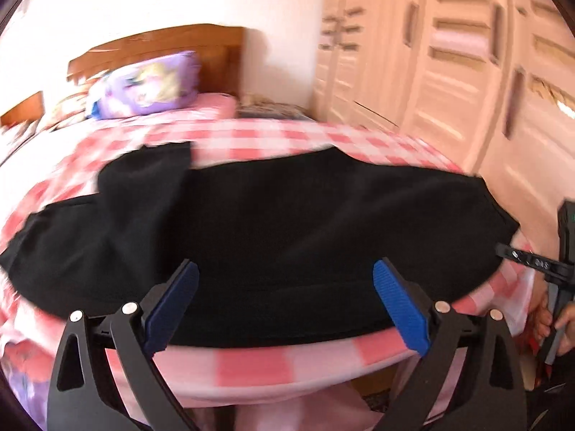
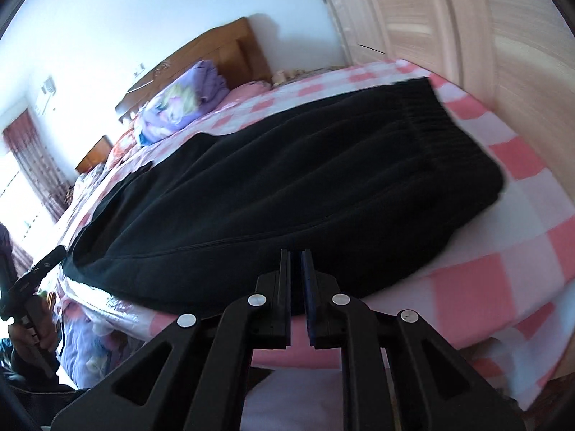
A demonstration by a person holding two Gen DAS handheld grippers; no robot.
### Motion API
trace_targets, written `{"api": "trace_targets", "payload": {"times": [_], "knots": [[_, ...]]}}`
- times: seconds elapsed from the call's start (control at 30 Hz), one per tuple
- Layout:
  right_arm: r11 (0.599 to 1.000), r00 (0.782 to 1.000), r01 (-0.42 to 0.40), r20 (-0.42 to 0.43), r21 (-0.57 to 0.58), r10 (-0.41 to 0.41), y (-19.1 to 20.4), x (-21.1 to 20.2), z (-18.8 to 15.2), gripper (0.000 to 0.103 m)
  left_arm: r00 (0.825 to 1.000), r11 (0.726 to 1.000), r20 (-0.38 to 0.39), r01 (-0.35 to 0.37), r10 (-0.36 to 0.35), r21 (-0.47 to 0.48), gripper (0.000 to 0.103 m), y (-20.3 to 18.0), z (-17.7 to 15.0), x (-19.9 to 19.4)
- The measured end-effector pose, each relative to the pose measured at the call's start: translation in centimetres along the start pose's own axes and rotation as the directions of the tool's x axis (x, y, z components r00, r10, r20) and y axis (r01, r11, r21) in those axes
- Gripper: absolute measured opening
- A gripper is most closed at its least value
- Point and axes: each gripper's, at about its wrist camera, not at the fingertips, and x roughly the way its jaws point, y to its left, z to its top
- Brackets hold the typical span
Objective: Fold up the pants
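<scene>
Pink-and-white checked cotton covers the bed (image 1: 287, 136) that serves as my work surface; the cloth is flat on top and drapes over the near edge. A wooden headboard (image 1: 201, 50) stands against a plain white wall, with a purple printed pillow (image 1: 151, 84) propped before it. Pale panelled wardrobe doors (image 1: 449, 54) with dark vertical handles line the right side of the room. The right wrist view adds a red curtain (image 2: 32, 158) beside a bright window at far left.

Black pants (image 1: 287, 215) lie flat across the bed, parallel to its near edge. The fabric is soft, matte and fleecy. A gathered, ribbed waistband (image 2: 435, 122) marks the right end, and one leg end is turned up at the far left.

My left gripper (image 1: 285, 287) is spread wide, its ribbed blue pads (image 1: 399, 298) above the near hem of the pants with nothing pinched between them. My right gripper (image 2: 297, 269) is pressed together, its black fingers nearly parallel with only a thin slit between them; no cloth is pinched there.
</scene>
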Motion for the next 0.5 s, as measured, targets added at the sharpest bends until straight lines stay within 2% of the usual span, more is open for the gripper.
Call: {"api": "trace_targets", "payload": {"times": [0.07, 0.13, 0.17, 0.27, 0.3, 0.4, 0.5], "knots": [[0.999, 0.999, 0.03, -0.02, -0.032, -0.031, 0.9, 1.0, -0.3, 0.021, 0.998, 0.997, -0.044, 0.043, -0.04, 0.068, 0.098, -2.5, 0.1, 2.4], [0.994, 0.998, -0.069, -0.003, -0.087, 0.069, 2.0, 1.1, -0.8, 0.085, 0.997, 0.99, -0.067, 0.038, -0.03, 0.133, 0.098, -4.4, -0.3, 4.3], [0.99, 0.998, -0.067, -0.013, -0.123, 0.066, 2.9, 1.4, -1.2, 0.095, 0.995, 0.984, -0.096, 0.017, 0.0, 0.178, 0.098, -5.6, -0.6, 5.9], [0.963, 0.997, 0.083, 0.017, -0.255, -0.082, 5.6, 1.6, -2.3, 0.097, 0.989, 0.978, -0.151, 0.03, 0.002, 0.208, 0.098, -6.8, -1.3, 7.7], [0.962, 0.996, 0.084, 0.03, -0.26, -0.079, 5.9, 1.4, -2.5, 0.097, 0.989, 0.978, -0.145, 0.032, -0.001, 0.207, 0.098, -6.9, -1.3, 7.6], [0.978, 0.998, 0.018, 0.064, -0.21, -0.004, 5.1, -0.2, -2.6, 0.097, 0.993, 0.977, -0.121, 0.023, 0.002, 0.211, 0.098, -6.4, -1.4, 6.7], [0.987, 0.993, -0.074, 0.076, -0.143, 0.086, 3.1, -1.9, -2.8, 0.097, 0.994, 0.98, -0.111, 0.014, 0.008, 0.199, 0.098, -5.3, -1.4, 5.6]]}}
